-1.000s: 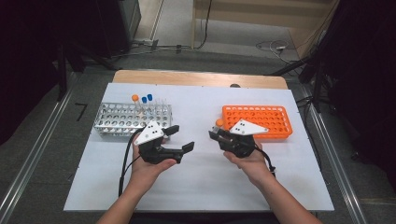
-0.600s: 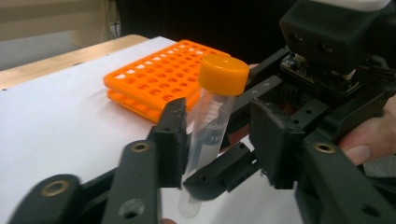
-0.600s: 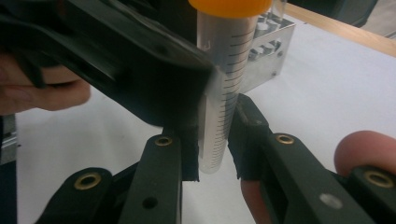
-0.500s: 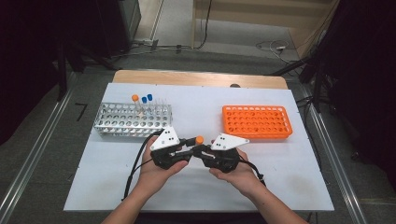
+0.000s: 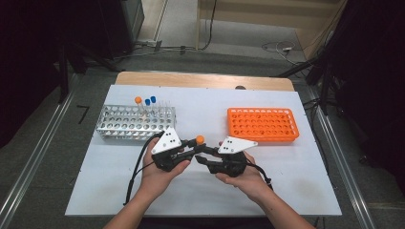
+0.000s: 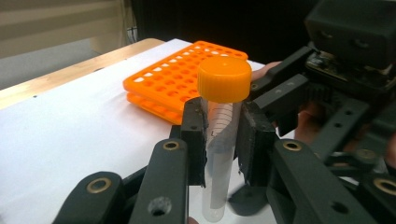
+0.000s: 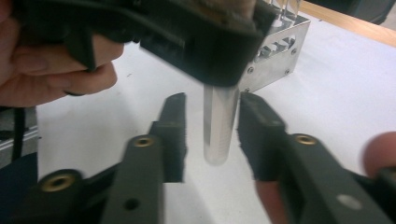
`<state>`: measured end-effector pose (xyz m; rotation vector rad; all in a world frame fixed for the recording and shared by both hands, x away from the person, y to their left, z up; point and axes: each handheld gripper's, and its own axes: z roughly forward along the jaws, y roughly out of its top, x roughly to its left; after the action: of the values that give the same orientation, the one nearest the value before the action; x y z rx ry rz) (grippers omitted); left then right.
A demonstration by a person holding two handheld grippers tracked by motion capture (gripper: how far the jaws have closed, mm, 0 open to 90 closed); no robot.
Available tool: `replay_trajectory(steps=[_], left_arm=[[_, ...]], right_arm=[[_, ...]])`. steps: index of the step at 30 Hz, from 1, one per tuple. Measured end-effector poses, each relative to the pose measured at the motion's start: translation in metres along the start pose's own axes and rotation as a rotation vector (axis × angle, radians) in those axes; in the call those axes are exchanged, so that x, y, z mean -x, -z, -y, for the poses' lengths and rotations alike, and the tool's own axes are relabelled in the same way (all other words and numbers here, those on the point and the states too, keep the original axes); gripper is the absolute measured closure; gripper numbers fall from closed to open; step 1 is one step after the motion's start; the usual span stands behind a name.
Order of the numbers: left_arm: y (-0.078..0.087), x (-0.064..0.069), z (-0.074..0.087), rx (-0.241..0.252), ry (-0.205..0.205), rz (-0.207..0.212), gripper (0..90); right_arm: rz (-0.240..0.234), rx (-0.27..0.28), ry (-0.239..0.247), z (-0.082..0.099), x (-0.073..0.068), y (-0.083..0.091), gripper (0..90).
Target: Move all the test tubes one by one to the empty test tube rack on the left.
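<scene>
White sheeting covers the surface point(image 5: 286, 191), on which a metal rack point(image 5: 129, 125) is set at the left and an orange rack point(image 5: 262, 124) at the right. Between them, an orange-capped tube point(image 6: 219, 135) is held upright, clenched in the left tool point(image 6: 220, 140). The right tool point(image 7: 211, 135) has just been opening; its pads are seen apart from the tube's lower end.
</scene>
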<state>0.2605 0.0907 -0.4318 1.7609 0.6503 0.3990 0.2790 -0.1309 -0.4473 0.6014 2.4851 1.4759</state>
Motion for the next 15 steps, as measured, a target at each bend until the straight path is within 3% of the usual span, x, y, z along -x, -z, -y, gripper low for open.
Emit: replay_trajectory(steps=[5,10,15], left_arm=[[0.015,-0.012,0.000,0.019,0.016,-0.044,74.6],[0.034,-0.030,0.000,0.047,0.036,-0.105,74.6],[0.054,-0.051,0.001,0.062,0.046,-0.182,74.6]], right_arm=[[0.000,0.045,-0.001,0.004,0.007,0.014,31.5],[0.049,0.061,-0.031,0.017,0.020,0.036,7.5],[0.101,0.059,-0.044,0.039,0.033,0.060,0.5]])
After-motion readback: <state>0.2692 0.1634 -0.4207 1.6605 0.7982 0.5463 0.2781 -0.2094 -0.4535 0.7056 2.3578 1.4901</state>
